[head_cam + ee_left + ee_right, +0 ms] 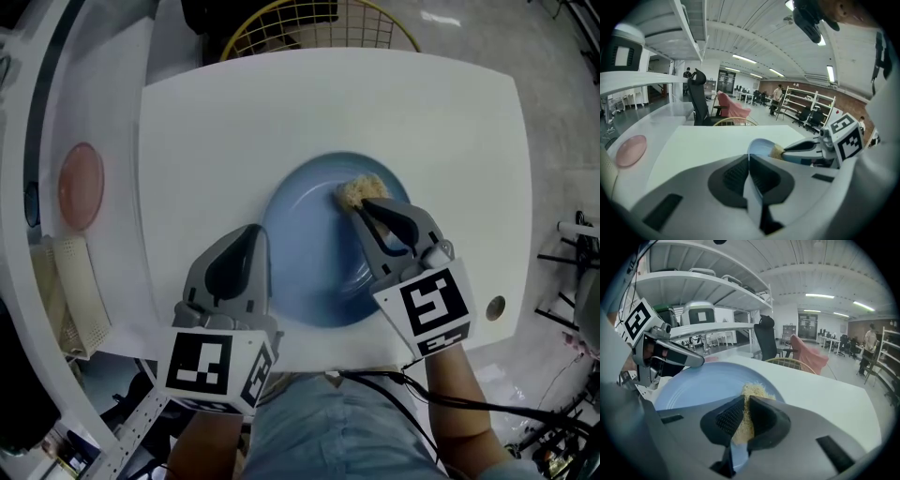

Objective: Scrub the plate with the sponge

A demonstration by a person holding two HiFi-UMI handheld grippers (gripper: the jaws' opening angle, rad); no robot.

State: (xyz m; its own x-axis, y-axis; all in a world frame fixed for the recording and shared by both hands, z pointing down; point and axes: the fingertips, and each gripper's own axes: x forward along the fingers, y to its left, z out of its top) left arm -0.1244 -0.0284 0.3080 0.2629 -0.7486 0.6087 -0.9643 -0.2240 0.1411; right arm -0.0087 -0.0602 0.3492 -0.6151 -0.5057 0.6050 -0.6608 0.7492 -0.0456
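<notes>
A light blue plate (309, 253) lies on the white table (431, 122), slightly tipped. My left gripper (261, 231) is shut on the plate's left rim; in the left gripper view the thin rim (759, 146) runs out from between the jaws (749, 157). A tan, fibrous sponge (360, 189) rests on the plate's far right part, and my right gripper (362, 208) is shut on it. The right gripper view shows the sponge (751, 394) squeezed between the jaws (744, 400) and pressed onto the plate (698, 385).
A pink round disc (82, 185) lies on the curved side counter at left. A yellow wire basket (319, 26) stands beyond the table's far edge. Near the right edge the table has a small round hole (495, 307). Cables hang below the near edge.
</notes>
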